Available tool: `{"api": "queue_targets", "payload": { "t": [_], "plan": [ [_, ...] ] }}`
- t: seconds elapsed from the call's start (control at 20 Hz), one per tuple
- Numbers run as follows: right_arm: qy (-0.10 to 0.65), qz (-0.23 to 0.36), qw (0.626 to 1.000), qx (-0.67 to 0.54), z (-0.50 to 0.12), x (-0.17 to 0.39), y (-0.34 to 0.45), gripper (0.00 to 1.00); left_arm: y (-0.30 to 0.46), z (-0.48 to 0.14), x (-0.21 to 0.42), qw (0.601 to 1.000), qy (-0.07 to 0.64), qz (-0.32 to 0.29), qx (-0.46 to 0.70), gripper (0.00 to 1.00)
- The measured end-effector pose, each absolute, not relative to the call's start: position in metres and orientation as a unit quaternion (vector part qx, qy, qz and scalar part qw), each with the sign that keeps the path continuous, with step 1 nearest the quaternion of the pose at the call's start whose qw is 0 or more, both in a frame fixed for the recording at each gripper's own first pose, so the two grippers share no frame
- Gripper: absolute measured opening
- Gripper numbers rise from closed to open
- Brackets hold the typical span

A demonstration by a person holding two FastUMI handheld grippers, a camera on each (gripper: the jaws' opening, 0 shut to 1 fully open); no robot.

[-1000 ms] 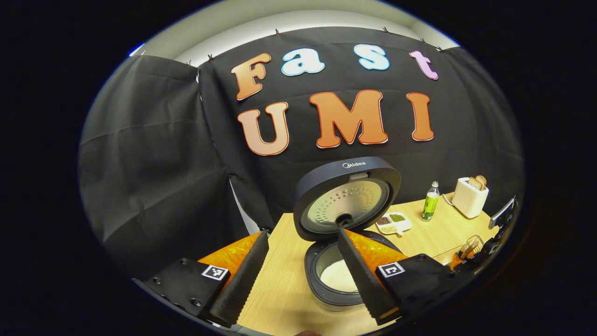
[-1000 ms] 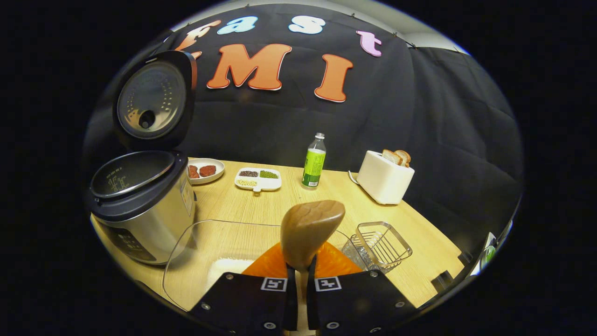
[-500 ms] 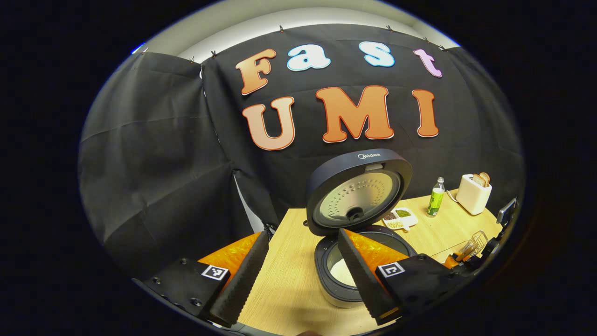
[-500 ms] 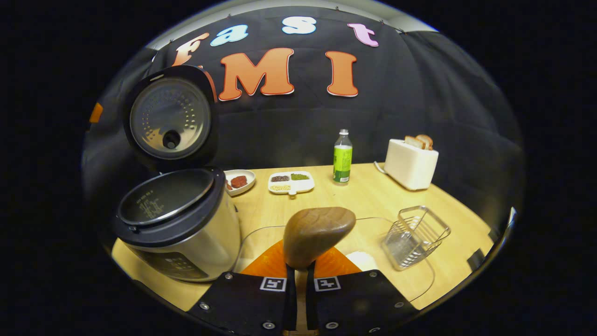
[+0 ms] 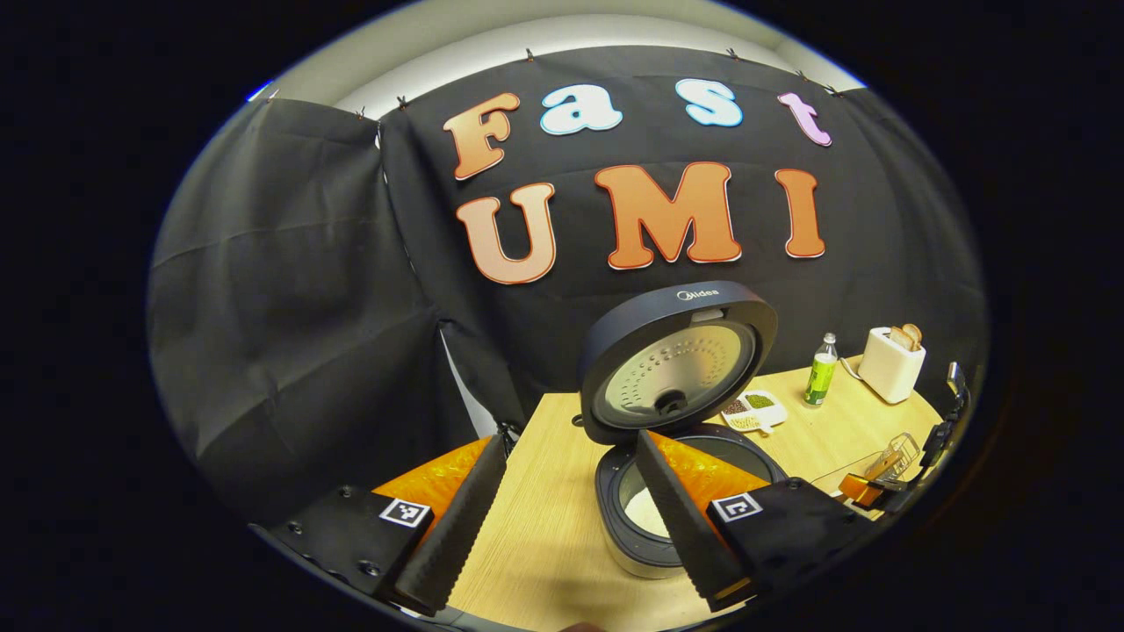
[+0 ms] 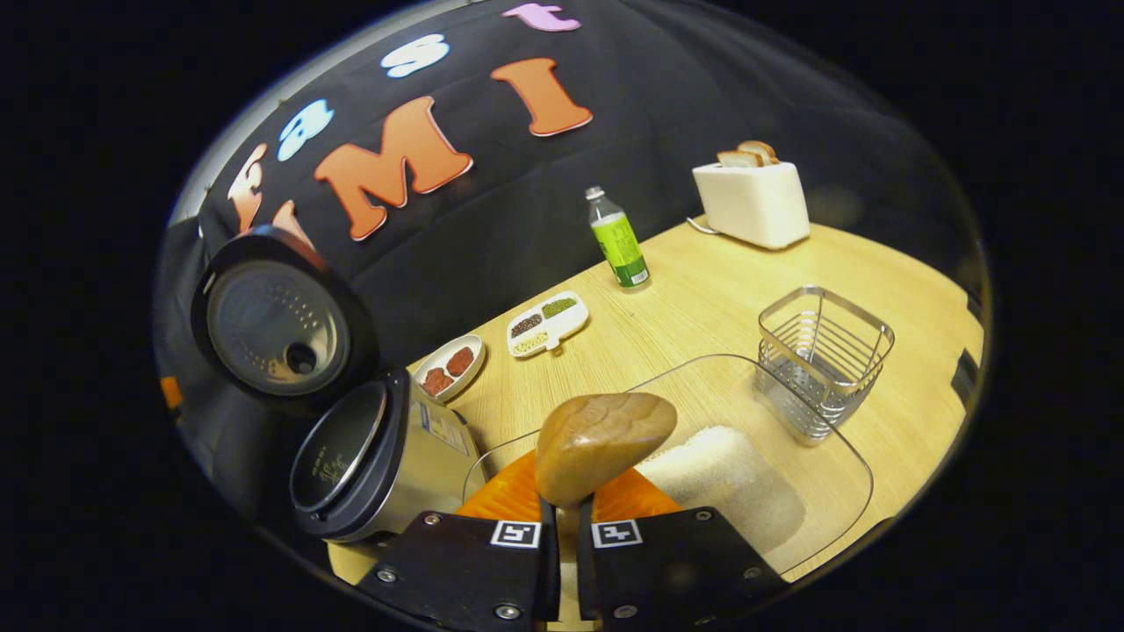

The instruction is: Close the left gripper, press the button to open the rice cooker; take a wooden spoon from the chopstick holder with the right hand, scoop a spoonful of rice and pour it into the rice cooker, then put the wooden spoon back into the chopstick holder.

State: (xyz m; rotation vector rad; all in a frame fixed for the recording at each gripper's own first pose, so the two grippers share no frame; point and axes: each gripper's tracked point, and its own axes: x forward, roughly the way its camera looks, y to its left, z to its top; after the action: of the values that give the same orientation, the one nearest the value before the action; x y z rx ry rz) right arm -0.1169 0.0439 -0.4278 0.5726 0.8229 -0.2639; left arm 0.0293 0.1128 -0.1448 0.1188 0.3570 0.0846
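My right gripper [image 6: 566, 520] is shut on the handle of the wooden spoon [image 6: 602, 444]. The spoon's bowl rises in front of it, rounded back toward me, above the clear container [image 6: 839, 474] with its heap of white rice [image 6: 724, 478]. The wire chopstick holder [image 6: 824, 358] stands just behind that container. At the left is the rice cooker [image 6: 378, 465], its lid [image 6: 272, 320] raised. My left gripper [image 5: 569, 441] stands open above the table, in front of the open rice cooker [image 5: 628, 527], where white rice [image 5: 648, 516] lies in the pot under the lid [image 5: 678, 360].
Along the back of the wooden table [image 6: 702, 298] stand a green-labelled bottle [image 6: 620, 242] and a white toaster [image 6: 752, 200] with bread. A divided dish [image 6: 544, 323] of grains and a small plate [image 6: 450, 369] with red pieces lie near the cooker.
The right gripper view has rolled and swung right: the spoon now hangs over the rice container and the chopstick holder is nearer. The left gripper has hardly moved.
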Motion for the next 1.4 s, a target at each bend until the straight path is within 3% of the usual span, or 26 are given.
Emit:
{"api": "queue_targets", "payload": {
  "t": [0.2,0.25,0.3,0.35,0.5,0.55,0.7,0.75,0.8,0.9,0.95,1.1,1.15,1.4],
  "plan": [
    [0.402,-0.129,0.843,0.333,-0.435,-0.118,0.036,0.07,0.106,-0.145,0.032,0.981,0.179,0.036,0.063,0.94],
    [0.406,-0.124,0.838,0.342,-0.435,-0.119,0.038,0.07,0.104,-0.145,0.032,0.981,0.18,0.034,0.065,1.0],
    [0.408,-0.121,0.835,0.35,-0.436,-0.118,0.039,0.07,0.103,-0.145,0.033,0.981,0.18,0.033,0.067,1.0],
    [0.411,-0.113,0.83,0.36,-0.435,-0.118,0.042,0.07,0.102,-0.145,0.034,0.981,0.18,0.033,0.068,0.94],
    [0.415,-0.097,0.818,0.385,-0.434,-0.113,0.046,0.07,0.098,-0.143,0.038,0.981,0.179,0.031,0.072,0.94],
    [0.413,-0.091,0.814,0.397,-0.43,-0.112,0.048,0.07,0.097,-0.143,0.037,0.981,0.179,0.031,0.073,1.0],
    [0.408,-0.07,0.804,0.427,-0.423,-0.106,0.043,0.07,0.093,-0.143,0.04,0.981,0.179,0.029,0.072,0.93],
    [0.406,-0.064,0.799,0.439,-0.42,-0.105,0.042,0.07,0.091,-0.144,0.041,0.981,0.18,0.029,0.071,0.93],
    [0.406,-0.06,0.794,0.449,-0.418,-0.107,0.038,0.07,0.09,-0.145,0.043,0.981,0.18,0.029,0.069,1.0],
    [0.403,-0.054,0.783,0.471,-0.415,-0.108,0.03,0.07,0.085,-0.144,0.043,0.981,0.18,0.028,0.065,1.0],
    [0.4,-0.052,0.776,0.485,-0.412,-0.109,0.026,0.07,0.083,-0.144,0.044,0.981,0.179,0.028,0.064,0.94],
    [0.387,-0.042,0.75,0.534,-0.397,-0.102,0.017,0.07,0.077,-0.145,0.048,0.982,0.178,0.03,0.057,0.94],
    [0.383,-0.038,0.742,0.548,-0.392,-0.1,0.012,0.07,0.075,-0.145,0.049,0.982,0.177,0.031,0.053,1.0],
    [0.352,-0.009,0.712,0.608,-0.356,-0.075,0.001,0.07,0.063,-0.139,0.054,0.986,0.162,0.031,0.04,0.94]
  ]
}}
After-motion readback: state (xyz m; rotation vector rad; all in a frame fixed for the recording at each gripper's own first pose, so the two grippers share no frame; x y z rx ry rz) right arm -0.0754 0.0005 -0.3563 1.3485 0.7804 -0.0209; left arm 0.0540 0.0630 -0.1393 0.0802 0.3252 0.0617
